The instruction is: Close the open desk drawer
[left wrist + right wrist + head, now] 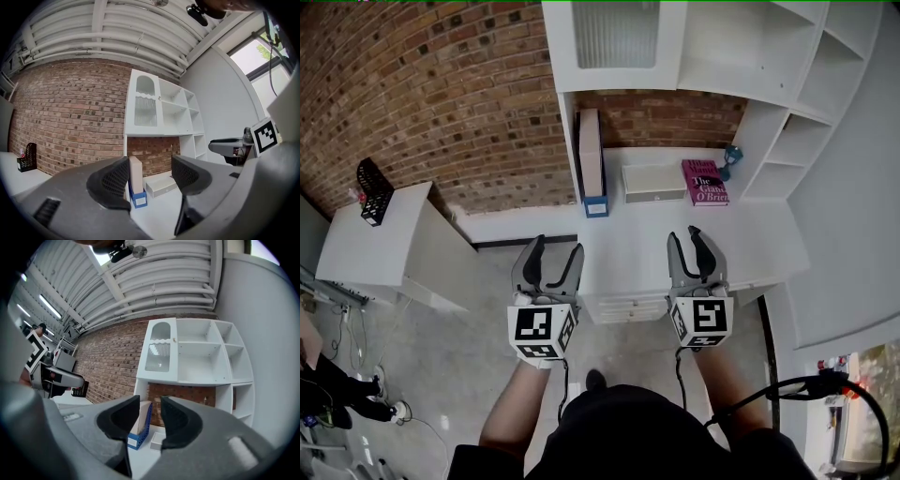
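Note:
The white desk (769,239) stands against the brick wall, and its drawer fronts (626,309) show under the near edge, between my two grippers. From above I cannot tell how far a drawer stands out. My left gripper (551,251) hovers at the desk's left front corner, open and empty (150,176). Over the desk's front edge, my right gripper (689,239) points level toward the shelves. Its jaws stand a narrow gap apart with nothing between them (151,416). Neither gripper touches the drawers.
On the desk stand a blue file box (592,178), a low white box (653,181) and a pink book (705,181). White shelves (806,112) rise at the back and right. A side table (370,244) with a black mesh holder (375,190) is at the left.

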The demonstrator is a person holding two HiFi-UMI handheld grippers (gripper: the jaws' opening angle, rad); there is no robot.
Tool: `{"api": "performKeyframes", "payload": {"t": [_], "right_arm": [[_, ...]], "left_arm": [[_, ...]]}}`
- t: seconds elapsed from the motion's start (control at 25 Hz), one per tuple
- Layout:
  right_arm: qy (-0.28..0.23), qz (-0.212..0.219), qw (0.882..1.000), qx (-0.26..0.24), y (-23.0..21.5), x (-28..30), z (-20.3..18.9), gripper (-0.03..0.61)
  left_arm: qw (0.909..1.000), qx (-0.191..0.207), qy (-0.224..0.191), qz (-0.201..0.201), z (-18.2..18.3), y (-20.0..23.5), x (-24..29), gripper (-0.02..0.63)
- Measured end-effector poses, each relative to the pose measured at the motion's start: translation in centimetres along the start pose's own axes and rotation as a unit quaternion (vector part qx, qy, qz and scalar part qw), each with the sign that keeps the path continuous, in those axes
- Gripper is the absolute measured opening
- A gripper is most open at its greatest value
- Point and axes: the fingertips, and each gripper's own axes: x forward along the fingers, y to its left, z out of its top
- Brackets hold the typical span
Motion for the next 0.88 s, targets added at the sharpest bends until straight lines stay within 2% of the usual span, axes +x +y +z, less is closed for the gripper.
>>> {"api": "performKeyframes", "payload": {"t": [0.88], "right_arm": [[0.009,-0.014,1.0,-0.005,1.8,1.7,-0.3,0.129]], "left_arm": [[0.9994,-0.023,0.006,-0.024,-1.8,2.8,1.7,0.276]]}}
